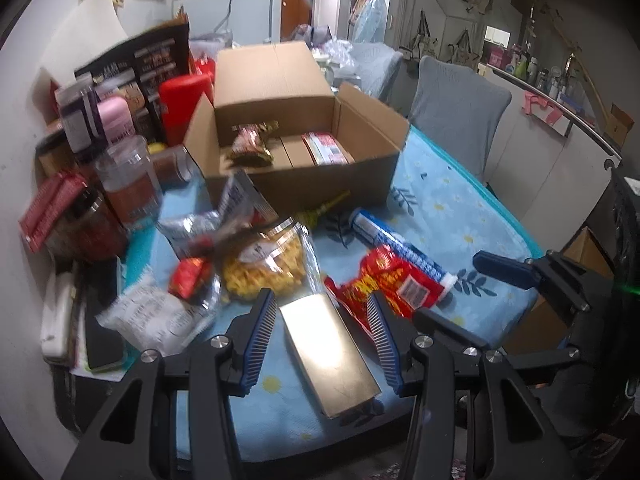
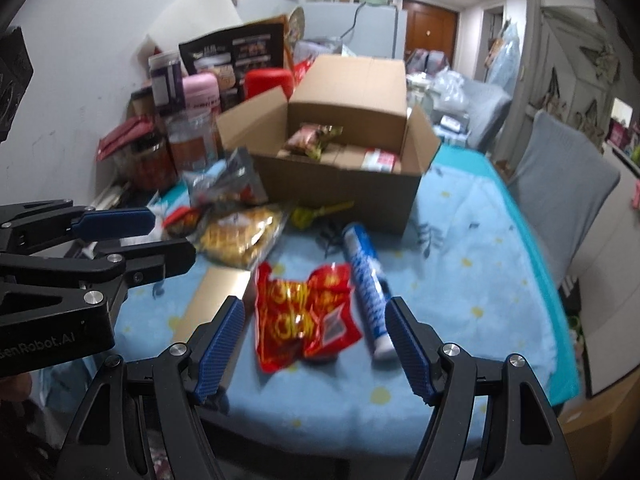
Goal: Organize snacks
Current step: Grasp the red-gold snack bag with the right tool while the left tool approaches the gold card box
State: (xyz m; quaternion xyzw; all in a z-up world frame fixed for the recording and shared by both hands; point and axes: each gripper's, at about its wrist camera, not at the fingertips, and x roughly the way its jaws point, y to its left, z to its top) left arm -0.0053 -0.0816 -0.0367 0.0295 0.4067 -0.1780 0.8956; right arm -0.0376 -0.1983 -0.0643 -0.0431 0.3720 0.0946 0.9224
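An open cardboard box (image 1: 320, 178) (image 2: 340, 184) stands on the blue tablecloth and holds a few snack packs. My left gripper (image 1: 322, 304) is open, its fingers on either side of a flat gold box (image 1: 328, 354) (image 2: 212, 300), just above it. My right gripper (image 2: 316, 312) is open above a red snack bag (image 2: 304, 316) (image 1: 388, 280). A blue-and-white tube (image 2: 366, 280) (image 1: 400, 246) lies right of the bag. A clear bag of yellow snacks (image 1: 272, 264) (image 2: 240, 236) and several small packets lie left of the box.
Jars, a pink bottle (image 1: 116, 120) and a red container (image 1: 180, 104) crowd the table's left side against the wall. A grey chair (image 1: 456, 108) (image 2: 560, 184) stands at the right edge. A small yellow-green item (image 2: 316, 212) lies before the box.
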